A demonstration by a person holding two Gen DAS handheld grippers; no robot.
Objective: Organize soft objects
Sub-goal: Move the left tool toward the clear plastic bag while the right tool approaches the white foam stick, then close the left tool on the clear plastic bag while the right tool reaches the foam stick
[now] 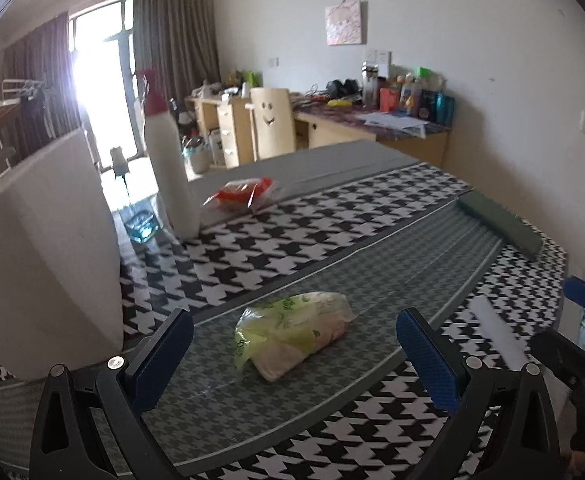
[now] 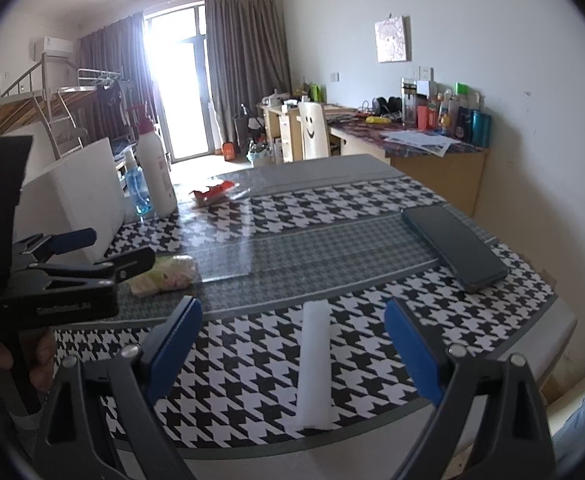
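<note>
— What lay between the left gripper fingers?

— A soft green-and-white plastic-wrapped packet, flat on the grey woven strip of the houndstooth-covered table. The blue-padded fingers stood wide apart, one on each side, neither touching it.

— And farther off?

— A tall white plastic bottle with a red cap stood upright at the far left, with a red-and-clear crinkled packet just right of it. A white foam block rose at the near left. A dark green flat case lay at the far right, and a white foam roll near right.
</note>
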